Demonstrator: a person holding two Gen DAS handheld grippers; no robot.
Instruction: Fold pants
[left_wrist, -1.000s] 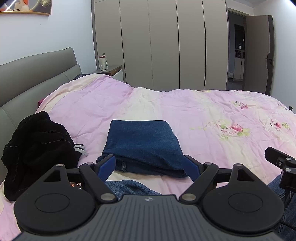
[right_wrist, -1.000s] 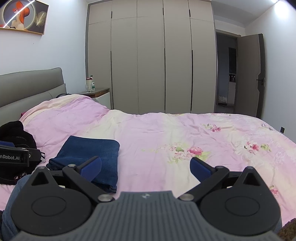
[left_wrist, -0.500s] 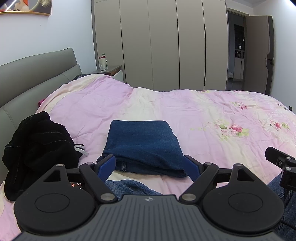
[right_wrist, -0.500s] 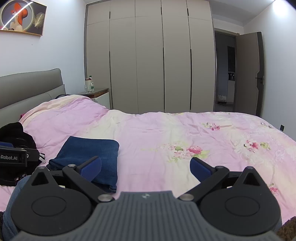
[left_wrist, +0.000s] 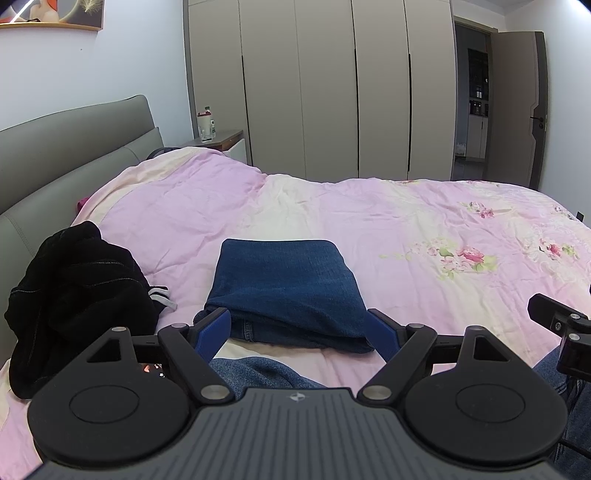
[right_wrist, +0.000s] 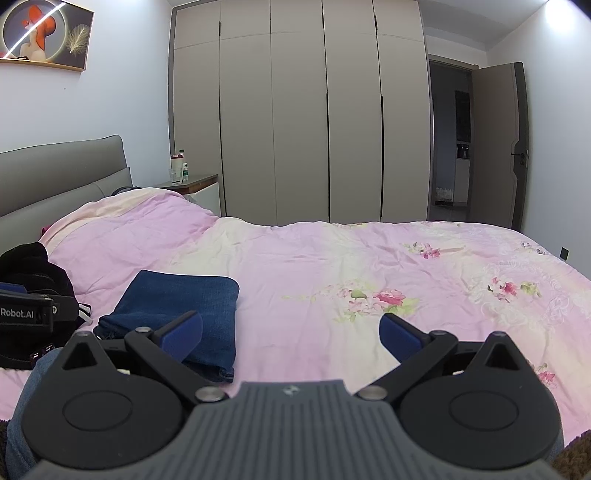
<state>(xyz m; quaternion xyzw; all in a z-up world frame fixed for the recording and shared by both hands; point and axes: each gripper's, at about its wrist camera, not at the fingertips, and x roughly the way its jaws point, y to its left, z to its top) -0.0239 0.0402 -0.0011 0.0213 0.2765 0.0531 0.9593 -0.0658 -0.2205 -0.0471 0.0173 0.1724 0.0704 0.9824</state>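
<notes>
1. I see the bed (left_wrist: 369, 214) filling most of both views, covered by a pink floral quilt (right_wrist: 332, 266); I place everything else relative to it.
2. Behind the bed's far side stands a wall of tall beige wardrobe doors (left_wrist: 317, 88), with an open doorway (right_wrist: 448, 136) and its door swung open, to the right of them.
3. A grey padded headboard (left_wrist: 74, 147) runs along the bed's left end.
4. A heap of black clothing (left_wrist: 74, 295) lies on the bed near the headboard, just left of the pants, with a striped cuff poking out toward them; I see a narrow strip of quilt between the two.
5. The pants (left_wrist: 284, 288), dark blue denim, lie folded into a compact rectangle on the bed's near part, flat on the quilt, with the loose layered edges facing me.
6. My left gripper (left_wrist: 297, 332) hovers at the near edge of the pants, jaws spread wide and holding nothing; the blue pads flank the fold's near corners.
7. My right gripper (right_wrist: 291, 336) sits over bare quilt right of the pants, jaws likewise wide apart and empty.
8. A nightstand (right_wrist: 192, 184) at the bed's far left corner carries a bottle and a glass; I cannot tell their contents.
9. Denim-clad knees (left_wrist: 258, 373) show at the bed's near edge, below the pants.
</notes>
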